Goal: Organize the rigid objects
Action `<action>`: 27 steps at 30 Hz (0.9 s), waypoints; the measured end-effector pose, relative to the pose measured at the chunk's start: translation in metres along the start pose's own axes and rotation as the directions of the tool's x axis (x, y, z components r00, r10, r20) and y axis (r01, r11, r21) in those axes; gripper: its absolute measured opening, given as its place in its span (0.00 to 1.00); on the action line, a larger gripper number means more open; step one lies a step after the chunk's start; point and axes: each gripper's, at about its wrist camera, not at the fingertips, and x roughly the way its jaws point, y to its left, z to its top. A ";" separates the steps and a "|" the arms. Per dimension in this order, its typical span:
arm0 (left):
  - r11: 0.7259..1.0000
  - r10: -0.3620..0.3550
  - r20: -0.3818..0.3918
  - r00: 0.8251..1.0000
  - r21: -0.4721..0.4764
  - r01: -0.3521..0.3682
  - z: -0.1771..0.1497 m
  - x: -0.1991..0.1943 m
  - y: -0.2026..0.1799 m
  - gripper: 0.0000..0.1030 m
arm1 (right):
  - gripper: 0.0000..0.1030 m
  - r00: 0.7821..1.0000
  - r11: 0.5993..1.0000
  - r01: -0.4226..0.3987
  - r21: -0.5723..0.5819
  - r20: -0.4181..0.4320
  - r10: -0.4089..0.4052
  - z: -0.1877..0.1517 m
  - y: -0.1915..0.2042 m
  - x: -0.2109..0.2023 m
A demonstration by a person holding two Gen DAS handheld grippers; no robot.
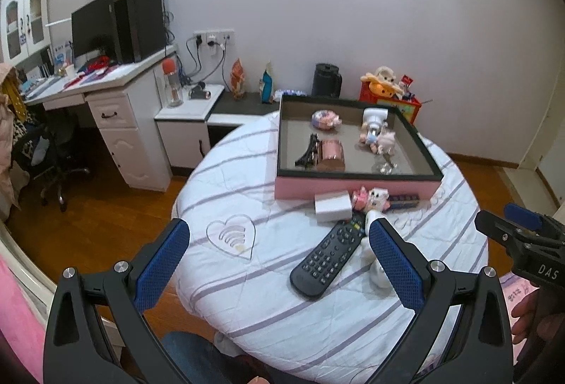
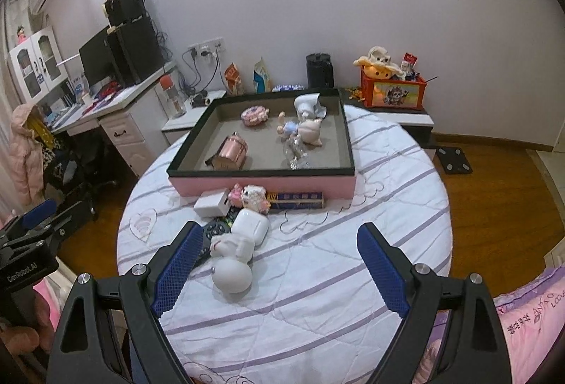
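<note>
A pink tray with a dark rim stands on the round striped table and holds several small trinkets. In front of it lie a white cube, a pink-and-white block figure and a long dark box. Nearer lie a black remote and a white figurine. My left gripper hovers open above the remote. My right gripper hovers open, the figurine below near its left finger.
A clear heart-shaped piece lies on the table's left side. Behind the table runs a low cabinet with a black kettle and an orange toy box. A desk with a monitor and a chair stand at left.
</note>
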 end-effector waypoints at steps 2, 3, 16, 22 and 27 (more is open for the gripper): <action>1.000 -0.003 -0.021 1.000 0.000 0.003 -0.006 0.008 0.002 1.00 | 0.88 1.000 1.000 -0.007 -0.007 -0.027 0.007 -0.005 0.001 0.009; 1.000 -0.004 -0.034 0.999 0.001 0.004 -0.009 0.014 0.003 1.00 | 0.88 0.999 1.000 -0.009 -0.006 -0.042 0.009 -0.008 0.001 0.014; 0.995 -0.019 -0.152 0.988 0.091 0.033 -0.043 0.077 -0.007 1.00 | 0.88 0.977 0.998 -0.062 0.011 -0.206 0.063 -0.033 0.012 0.084; 0.994 -0.020 -0.167 0.986 0.107 0.038 -0.044 0.088 -0.006 0.99 | 0.88 0.965 0.995 -0.094 0.034 -0.242 0.099 -0.038 0.019 0.106; 0.994 -0.031 -0.188 0.982 0.099 0.050 -0.046 0.100 -0.004 0.99 | 0.80 0.958 0.993 -0.111 0.043 -0.261 0.119 -0.040 0.020 0.118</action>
